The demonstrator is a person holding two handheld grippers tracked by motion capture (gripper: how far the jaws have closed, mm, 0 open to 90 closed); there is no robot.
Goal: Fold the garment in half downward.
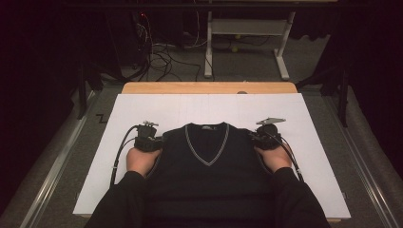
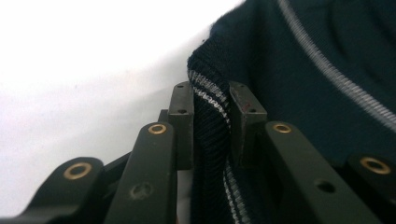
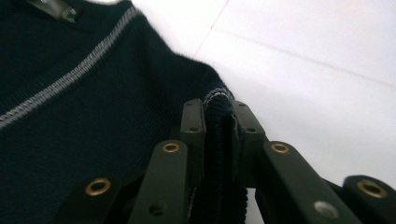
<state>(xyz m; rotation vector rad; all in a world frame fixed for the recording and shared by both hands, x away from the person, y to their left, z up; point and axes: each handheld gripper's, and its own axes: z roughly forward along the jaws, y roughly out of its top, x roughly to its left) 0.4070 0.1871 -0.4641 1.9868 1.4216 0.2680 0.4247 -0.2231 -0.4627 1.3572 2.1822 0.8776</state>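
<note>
Forearms enter low; left tool clamped on dark vest shoulder edge, right tool clamped on opposite shoulder; white bench beyond.

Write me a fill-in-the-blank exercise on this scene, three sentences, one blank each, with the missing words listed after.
1. The dark sleeveless sweater lying on the white sheet has a neckline shaped like the letter ____.
2. The left gripper is shut on the striped ribbed edge at the sweater's ____.
3. The right gripper is ____ on the ribbed edge at the other side.

Missing words: V; shoulder; shut
</note>
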